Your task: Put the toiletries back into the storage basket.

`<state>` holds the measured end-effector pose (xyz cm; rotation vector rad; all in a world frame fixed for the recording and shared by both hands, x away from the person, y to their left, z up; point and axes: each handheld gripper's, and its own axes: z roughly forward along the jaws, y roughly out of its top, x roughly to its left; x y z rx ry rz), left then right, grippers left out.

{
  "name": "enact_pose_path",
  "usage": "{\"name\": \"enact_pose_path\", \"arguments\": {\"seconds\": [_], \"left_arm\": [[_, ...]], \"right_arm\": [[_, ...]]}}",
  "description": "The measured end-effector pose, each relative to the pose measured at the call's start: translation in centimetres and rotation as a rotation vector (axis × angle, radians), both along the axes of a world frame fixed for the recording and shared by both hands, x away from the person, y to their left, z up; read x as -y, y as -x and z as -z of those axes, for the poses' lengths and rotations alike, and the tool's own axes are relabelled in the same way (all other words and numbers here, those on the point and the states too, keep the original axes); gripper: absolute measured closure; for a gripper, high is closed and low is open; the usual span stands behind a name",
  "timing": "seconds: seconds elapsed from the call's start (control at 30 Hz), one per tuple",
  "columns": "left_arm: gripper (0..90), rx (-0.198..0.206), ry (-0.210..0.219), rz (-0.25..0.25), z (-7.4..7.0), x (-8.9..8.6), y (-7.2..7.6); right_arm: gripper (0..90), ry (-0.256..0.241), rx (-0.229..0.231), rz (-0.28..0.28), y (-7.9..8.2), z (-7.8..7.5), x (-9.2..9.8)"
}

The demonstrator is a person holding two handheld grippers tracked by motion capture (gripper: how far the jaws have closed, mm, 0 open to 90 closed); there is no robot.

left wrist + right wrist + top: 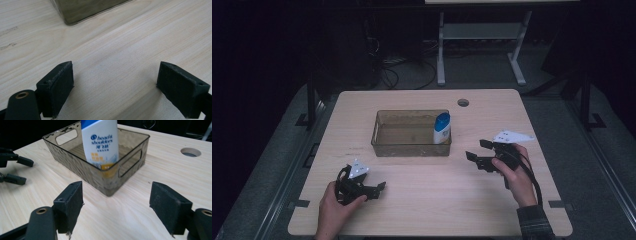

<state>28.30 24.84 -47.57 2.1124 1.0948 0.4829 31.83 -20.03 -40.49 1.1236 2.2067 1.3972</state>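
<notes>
Nearest the camera: two hands come in at the lower edge of the high view, one gripper in each, two grippers in all.
Worktop (422, 200): one, pale wood grain, the largest thing, filling the middle of the high view; one round hole (463, 102) near its far edge, upper centre-right of the frame.
Container: one smoky see-through bin (384, 145), rectangular, with a cut-out handle at each short end, standing at the centre of the worktop; in the left gripper view one corner of it shows at the upper left.
Contents: one white shampoo bottle (442, 129) with a blue cap, upright in the bin's right-hand end and close to the front wall; the rest of the bin floor shows bare. In the right gripper view the bottle (101, 142) rises at upper centre, blue lettering on white with a yellow-orange band low down, seen partly through the bin wall.
Left gripper (379, 186): lower left of the high view, low over the worktop, well apart from the bin; jaws wide apart, with bare wood between them.
Right gripper (476, 150): right of centre in the high view, near the bin's right end, not touching it; jaws wide apart, nothing between them, pointed at the bin's corner.
</notes>
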Motion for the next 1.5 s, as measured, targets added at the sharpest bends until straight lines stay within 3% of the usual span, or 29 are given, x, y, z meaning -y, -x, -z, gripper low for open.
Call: {"name": "enact_pose_path", "arguments": {"seconds": [0.4,0.9,1.07,1.5], "left_arm": [[12.7,0.000,0.000,0.000,0.0,0.0,0.0],[12.7,-0.001,-0.002,0.001,0.0,0.0,0.0],[12.7,-0.001,-0.004,0.001,0.0,0.0,0.0],[12.7,-0.001,-0.004,0.002,0.0,0.0,0.0]], "right_arm": [[25.0,0.000,-0.024,0.032,2.4,2.0,2.5],[24.4,0.042,-0.067,0.114,5.5,4.2,6.2],[24.1,0.062,-0.082,0.132,6.3,4.7,6.9],[23.3,0.172,-0.121,0.166,7.2,5.9,8.0]]}}
